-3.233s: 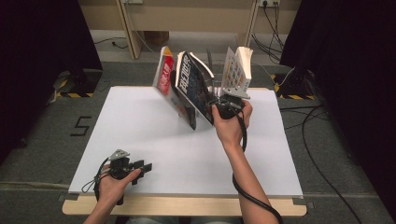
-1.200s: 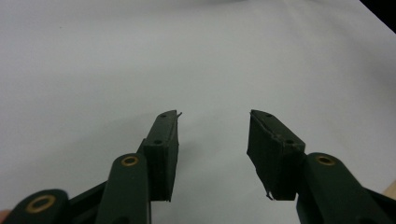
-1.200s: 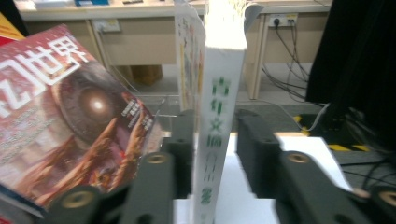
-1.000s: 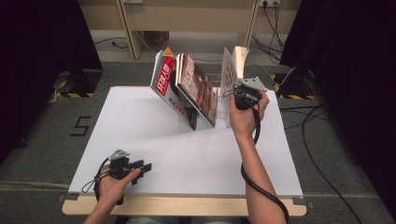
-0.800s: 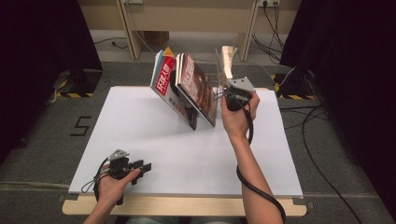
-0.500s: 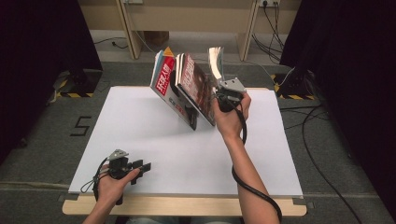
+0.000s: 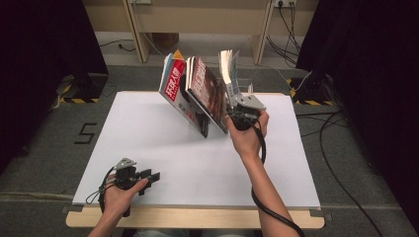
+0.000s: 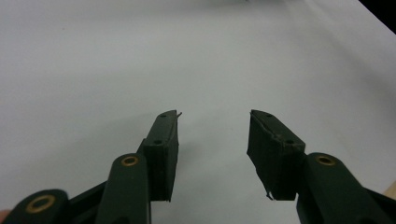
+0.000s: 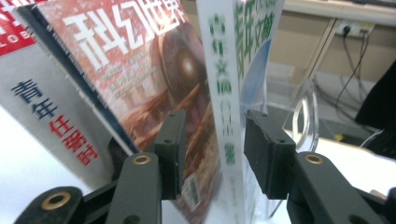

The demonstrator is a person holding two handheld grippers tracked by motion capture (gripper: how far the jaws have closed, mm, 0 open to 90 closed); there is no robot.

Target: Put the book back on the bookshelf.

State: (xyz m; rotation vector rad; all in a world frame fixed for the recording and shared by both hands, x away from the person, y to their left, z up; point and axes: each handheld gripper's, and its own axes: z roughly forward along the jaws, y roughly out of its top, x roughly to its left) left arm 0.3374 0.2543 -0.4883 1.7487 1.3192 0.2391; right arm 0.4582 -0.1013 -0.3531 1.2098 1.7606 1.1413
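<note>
A white table [image 7: 163, 143] carries a row of magazines near its far edge. Two of them, a red-and-white magazine [image 7: 174, 84] and a brown-red magazine [image 7: 207, 94], lean over to the left. A green-and-white magazine [image 9: 224, 93] stands nearly upright just to their right, next to a clear plastic stand [image 9: 306, 116]. The right gripper [image 9: 212, 140] is at this upright magazine, its spine between the jaws. The jaws have just been opening, and gaps show on both sides of the spine, so the pads no longer press it. The left gripper [image 8: 212, 140] rests low over bare table at the near left corner, jaws apart and empty.
</note>
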